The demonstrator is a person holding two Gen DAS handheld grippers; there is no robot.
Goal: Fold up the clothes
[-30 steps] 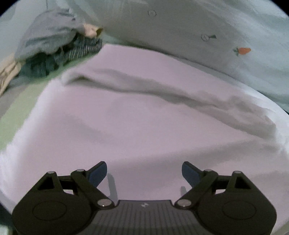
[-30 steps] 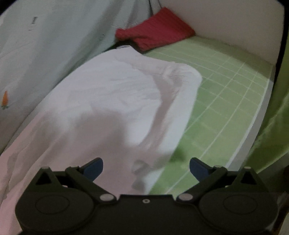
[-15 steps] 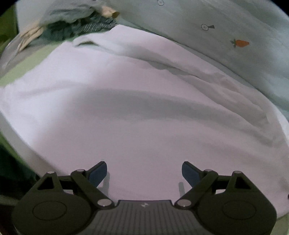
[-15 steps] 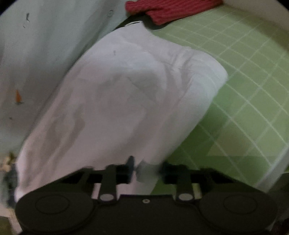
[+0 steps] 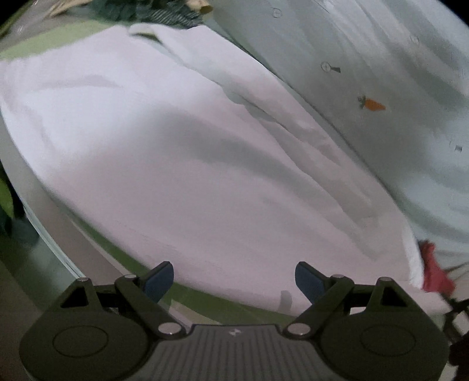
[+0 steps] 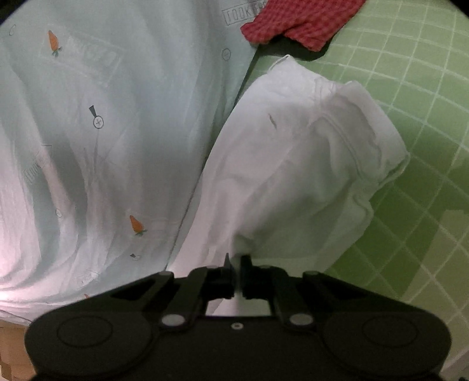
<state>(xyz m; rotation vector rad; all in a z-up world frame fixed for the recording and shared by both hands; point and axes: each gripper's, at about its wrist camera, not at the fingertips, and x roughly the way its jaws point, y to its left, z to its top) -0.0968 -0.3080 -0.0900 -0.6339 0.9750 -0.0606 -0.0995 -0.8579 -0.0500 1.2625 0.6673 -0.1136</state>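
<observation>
The right gripper [image 6: 236, 271] is clenched on a bunched fold at the near edge of the white garment [image 6: 296, 164], its two fingers drawn almost together with cloth pinched between them. The left gripper [image 5: 231, 278] is released, its blue-tipped fingers [image 5: 159, 278] spread wide above the near hem of the same white garment [image 5: 181, 164], gripping nothing.

The white garment lies spread on a green mat with a white grid [image 6: 416, 96], which covers the work surface. In the right wrist view the mat shows bare to the right of the garment and beyond it. In the left wrist view a thin strip of the green mat [image 5: 205, 296] shows along the garment's near hem, and the pale edge of the surface [image 5: 52, 243] drops away to the left of the garment.

Against the garment's far long side, touching it, lies a pale bluish sheet printed with small carrots [image 6: 88, 132], which also appears in the left wrist view [image 5: 395, 96]. Beyond the garment's far end in the right wrist view sits a red checked cloth [image 6: 302, 17], partly over the sheet's edge; the left view catches a scrap of that red cloth [image 5: 435, 272] at the garment's right end. At the garment's other end, a blurred pile of dark striped and beige clothes [image 5: 158, 8] rests on the mat.
</observation>
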